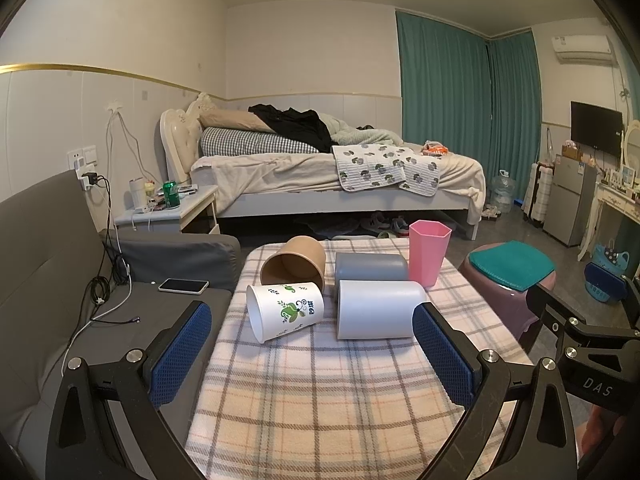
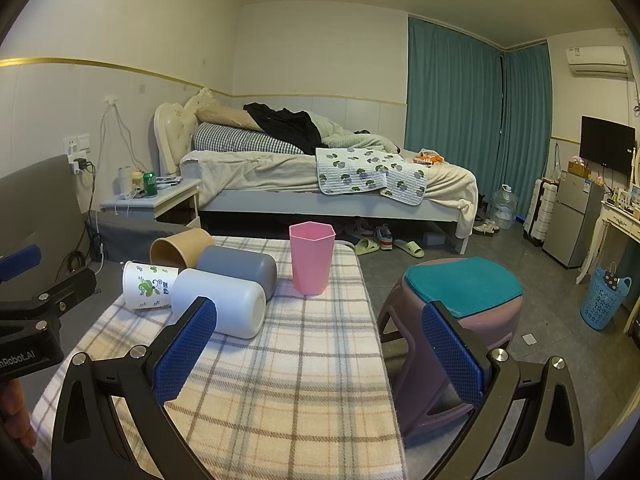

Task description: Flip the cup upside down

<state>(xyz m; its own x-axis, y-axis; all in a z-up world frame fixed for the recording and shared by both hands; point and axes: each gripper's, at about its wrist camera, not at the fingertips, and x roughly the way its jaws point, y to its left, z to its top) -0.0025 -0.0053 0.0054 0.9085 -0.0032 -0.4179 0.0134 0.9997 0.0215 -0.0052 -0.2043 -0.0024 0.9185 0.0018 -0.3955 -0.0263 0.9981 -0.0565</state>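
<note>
I see the pink cup (image 2: 311, 258), hexagonal and mouth-up, standing on the plaid tabletop (image 2: 304, 360) at twelve o'clock; both my left tongs (image 1: 312, 354) and right tongs (image 2: 318, 354) gape empty.

- "DAS" in pale letters on the black body of the right gripper (image 1: 592, 364), seen from the left wrist view;
- "nRobot.AI", cut off at the frame edge, on the left gripper (image 2: 24, 336) body;
- blue characters on the white printed cup (image 1: 286, 310), too small to read
</note>
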